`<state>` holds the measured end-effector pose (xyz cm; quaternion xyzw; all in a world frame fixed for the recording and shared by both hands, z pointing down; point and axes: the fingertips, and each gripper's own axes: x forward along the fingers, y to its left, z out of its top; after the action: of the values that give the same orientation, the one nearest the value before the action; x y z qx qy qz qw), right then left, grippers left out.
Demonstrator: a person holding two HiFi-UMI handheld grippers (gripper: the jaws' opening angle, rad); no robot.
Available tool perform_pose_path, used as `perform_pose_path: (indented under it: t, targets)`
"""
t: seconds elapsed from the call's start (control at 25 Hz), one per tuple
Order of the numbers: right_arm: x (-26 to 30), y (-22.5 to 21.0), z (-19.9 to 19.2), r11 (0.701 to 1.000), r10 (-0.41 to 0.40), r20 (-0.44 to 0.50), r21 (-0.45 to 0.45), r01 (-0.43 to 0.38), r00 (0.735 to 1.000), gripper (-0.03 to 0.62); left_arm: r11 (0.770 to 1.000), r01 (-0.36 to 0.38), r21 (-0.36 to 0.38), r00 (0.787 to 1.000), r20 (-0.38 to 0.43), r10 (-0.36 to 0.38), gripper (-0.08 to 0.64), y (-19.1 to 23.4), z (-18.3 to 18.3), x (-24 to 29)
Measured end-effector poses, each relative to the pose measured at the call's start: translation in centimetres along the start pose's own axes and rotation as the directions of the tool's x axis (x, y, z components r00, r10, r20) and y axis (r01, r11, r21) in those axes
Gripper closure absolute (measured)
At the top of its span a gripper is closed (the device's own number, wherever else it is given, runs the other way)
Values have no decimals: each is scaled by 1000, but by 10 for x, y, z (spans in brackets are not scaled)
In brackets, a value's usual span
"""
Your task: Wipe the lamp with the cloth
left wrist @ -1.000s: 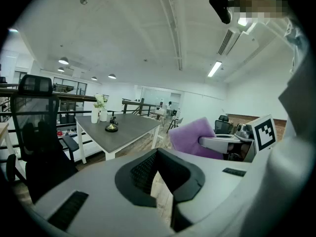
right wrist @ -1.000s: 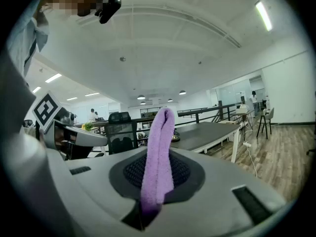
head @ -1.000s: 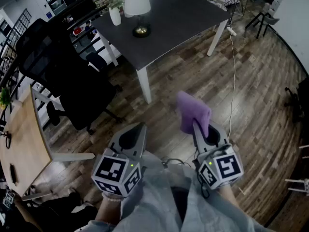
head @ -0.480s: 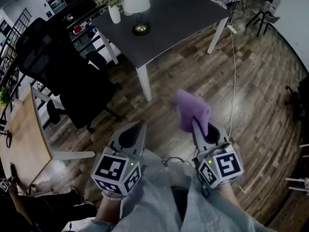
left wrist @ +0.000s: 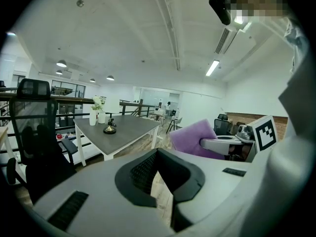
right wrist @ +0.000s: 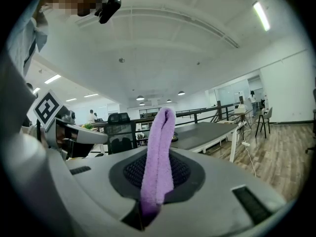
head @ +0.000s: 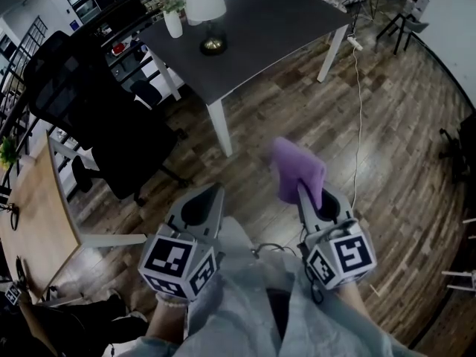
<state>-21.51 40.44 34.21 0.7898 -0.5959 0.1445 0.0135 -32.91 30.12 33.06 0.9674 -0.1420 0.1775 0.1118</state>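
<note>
Well ahead of the right gripper, clenched on the cloth, the lamp stands on the table; approach should lead cloth-first, with the empty, closed left gripper clear.

In your left gripper view the lamp on the far bench is too small to tell its shade from the pale wall, while in your right gripper view the cloth sinks its lower end between the jaws and screens part of that bench.
</note>
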Motion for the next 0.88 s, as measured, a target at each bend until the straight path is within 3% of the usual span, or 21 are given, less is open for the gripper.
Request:
perform_pose_path:
  t: [0.4, 0.88]
  targets:
    - [-10, -27, -6, 996, -84, -17, 24, 84, 996, 543, 999, 48, 6, 999, -12, -48, 551, -4, 6, 22]
    - [22, -84, -7, 988, -152, -44, 35, 154, 987, 541, 994, 106, 19, 994, -11, -105, 551, 1, 29, 98]
